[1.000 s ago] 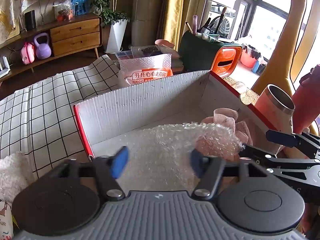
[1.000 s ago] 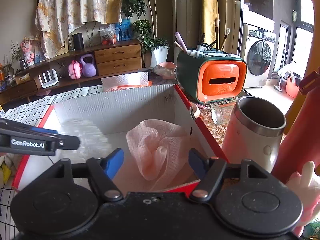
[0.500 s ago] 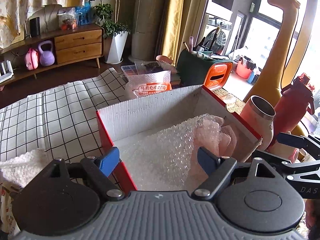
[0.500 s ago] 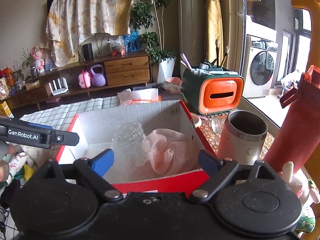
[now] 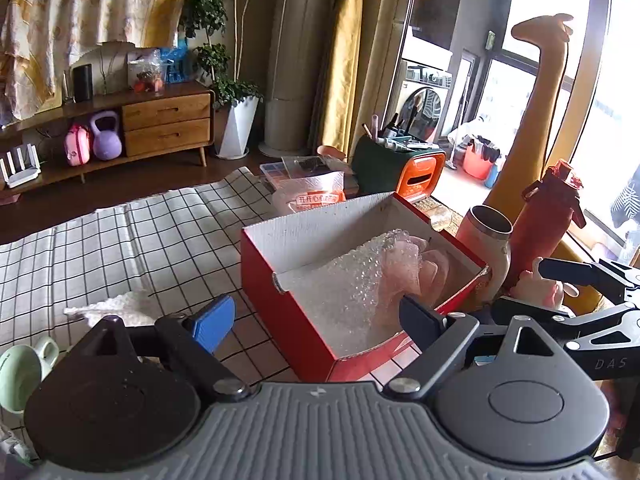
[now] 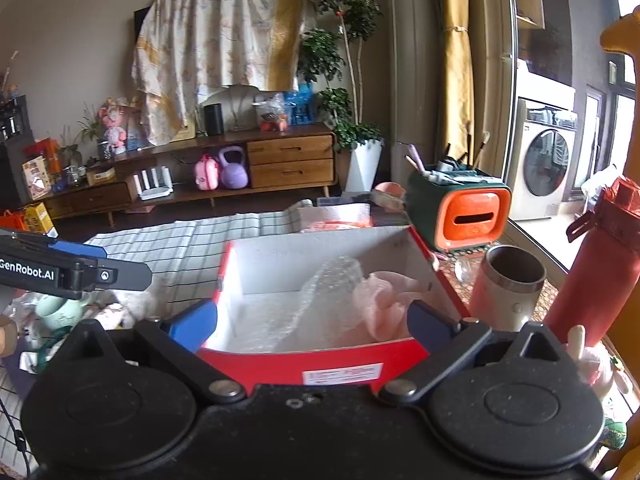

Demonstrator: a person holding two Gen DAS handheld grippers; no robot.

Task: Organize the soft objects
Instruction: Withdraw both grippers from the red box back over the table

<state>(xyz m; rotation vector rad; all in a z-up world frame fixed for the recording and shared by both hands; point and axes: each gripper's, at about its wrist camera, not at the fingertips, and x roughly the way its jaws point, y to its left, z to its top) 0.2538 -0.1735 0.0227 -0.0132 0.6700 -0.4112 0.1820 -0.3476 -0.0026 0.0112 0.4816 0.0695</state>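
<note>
A red cardboard box [image 5: 280, 304] [image 6: 296, 364] with a white inside stands on the checked cloth. In it lie a sheet of bubble wrap [image 5: 344, 280] [image 6: 320, 300] and a pink mesh cloth [image 5: 424, 268] [image 6: 384, 304] to its right. My left gripper [image 5: 316, 320] is open and empty, above and in front of the box's near left corner. My right gripper [image 6: 312, 320] is open and empty, above the box's near wall. A white fluffy cloth [image 5: 116, 308] lies on the table left of the box.
A steel tumbler [image 5: 490, 240] [image 6: 508, 288], a red bottle [image 5: 548, 220] [image 6: 596, 264] and a pink plush toy [image 5: 536, 288] [image 6: 592, 360] stand right of the box. A green mug [image 5: 20, 368] [image 6: 60, 308] is at the left. An orange-green organizer [image 6: 460, 212] and a snack bag [image 5: 312, 196] lie behind.
Both grippers have pulled back and up from inside the box and opened wider. The bubble wrap and pink cloth stay in the box.
</note>
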